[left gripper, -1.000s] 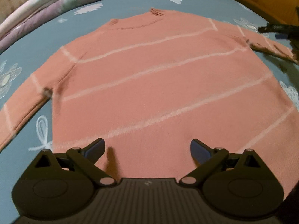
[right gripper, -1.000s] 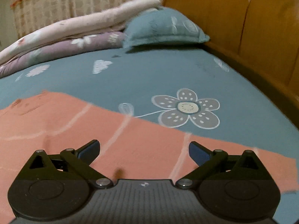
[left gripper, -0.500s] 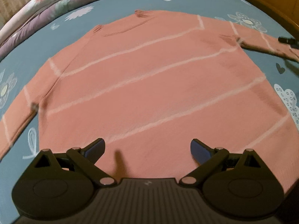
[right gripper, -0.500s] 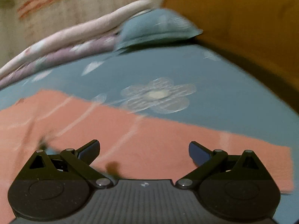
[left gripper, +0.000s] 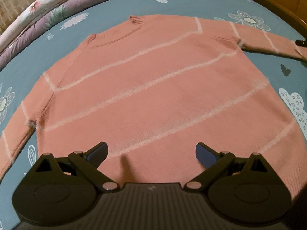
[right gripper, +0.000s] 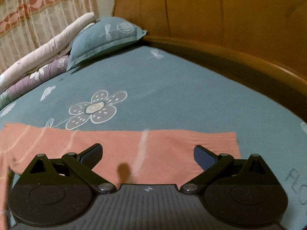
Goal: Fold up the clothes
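A salmon-pink sweater [left gripper: 149,88] with thin pale stripes lies flat on the bed, collar away from me, both sleeves spread out. My left gripper [left gripper: 151,153] hovers open above its lower hem, nothing between the fingers. In the right wrist view the sweater's right sleeve [right gripper: 153,147] runs across the sheet, its cuff [right gripper: 233,143] at the right. My right gripper [right gripper: 147,154] stands open just above that sleeve, holding nothing. A small dark tip of the right gripper [left gripper: 301,42] shows at the far right edge of the left wrist view, by the sleeve end.
The bed has a blue-grey sheet [right gripper: 172,95] printed with flowers. A rolled purple and pink quilt [left gripper: 44,19] lies along the far side. A blue pillow [right gripper: 107,36] leans by the wooden headboard [right gripper: 220,15], whose rail curves along the right. Curtains [right gripper: 38,15] hang behind.
The left gripper has drawn back and risen, so more of the sweater shows. The right gripper has slid right along the sleeve, bringing the cuff into view. Both stay open.
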